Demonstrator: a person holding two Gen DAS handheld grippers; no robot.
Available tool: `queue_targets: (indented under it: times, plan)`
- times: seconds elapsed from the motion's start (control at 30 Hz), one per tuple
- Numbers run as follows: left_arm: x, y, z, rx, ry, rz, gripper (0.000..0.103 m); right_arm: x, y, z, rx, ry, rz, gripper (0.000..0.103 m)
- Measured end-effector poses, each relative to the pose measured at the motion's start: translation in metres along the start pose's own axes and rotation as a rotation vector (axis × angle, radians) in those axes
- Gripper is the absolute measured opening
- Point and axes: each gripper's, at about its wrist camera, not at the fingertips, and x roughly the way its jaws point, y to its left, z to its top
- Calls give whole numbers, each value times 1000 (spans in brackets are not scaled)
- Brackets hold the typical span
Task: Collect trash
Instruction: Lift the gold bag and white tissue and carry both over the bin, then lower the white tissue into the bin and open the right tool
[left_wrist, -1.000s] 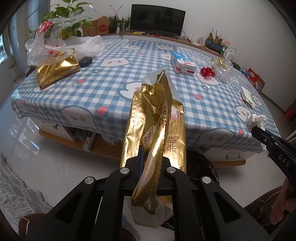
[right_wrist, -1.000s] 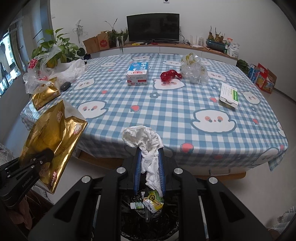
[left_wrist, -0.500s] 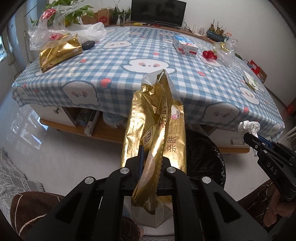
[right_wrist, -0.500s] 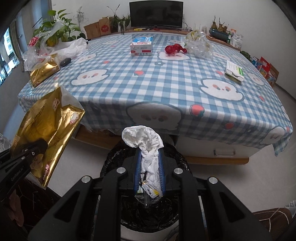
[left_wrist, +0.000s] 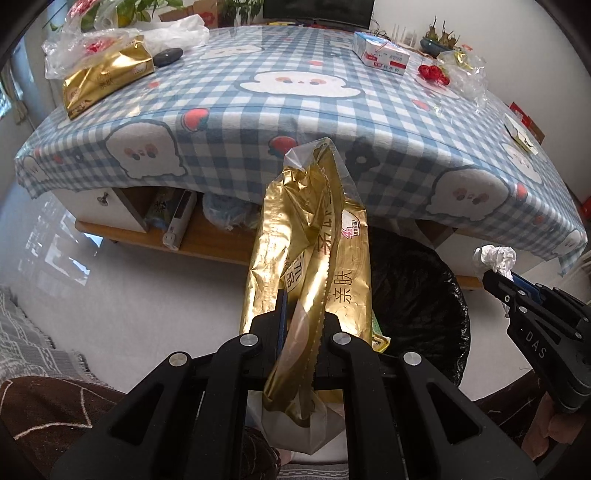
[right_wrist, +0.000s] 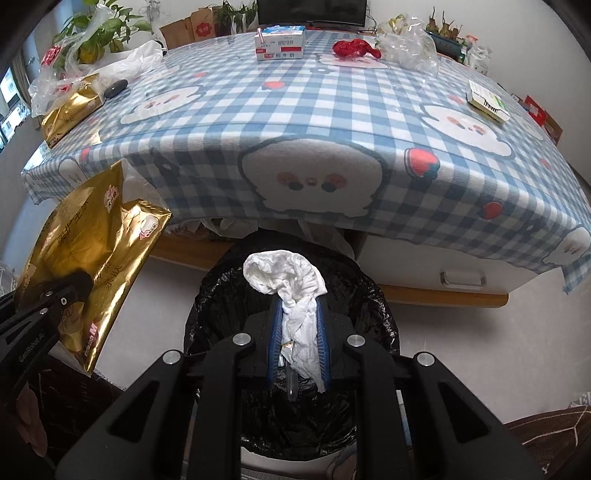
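The gold wrapper (left_wrist: 310, 258) is clamped in the closed left gripper (left_wrist: 303, 325), beside and partly over the bin (left_wrist: 417, 295). The crumpled tissue (right_wrist: 291, 291) is pinched in the closed right gripper (right_wrist: 297, 343), directly above the bin's black liner. This looks like the drop step. Next, both jaws need to open over the bin mouth; the wrapper seems to need shifting further over it first. More litter lies on the table (right_wrist: 332, 110).

left tool (left_wrist: 301, 325): clamped, angled down | right tool (right_wrist: 297, 343): clamped, angled down
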Motion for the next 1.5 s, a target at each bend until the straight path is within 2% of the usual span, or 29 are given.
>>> queue_targets:
  times: [0.33,0.5,0.7,1.03,1.2,1.3,1.37,1.5]
  plan:
    - [43,-7,-4,39,54,49,8,40,4,-11,10,72,1,15]
    - [58,-14,-6,53,54,66,8,60,5,-15,13,103,-2,15]
    - [76,-13,-8,21,86,85,8,82,4,-21,17,142,-12,15]
    - [92,-15,-12,33,109,112,8,105,6,-31,3,179,-22,16]
    - [93,-16,-12,38,117,107,8,107,8,-32,-8,177,-32,20]
    - [92,-15,-11,34,112,102,8,107,10,-32,-17,170,-34,29]
    - [90,-14,-10,29,107,95,8,104,10,-31,-16,160,-39,41]
    - [85,-14,-11,25,95,82,8,96,8,-29,-12,141,-37,53]
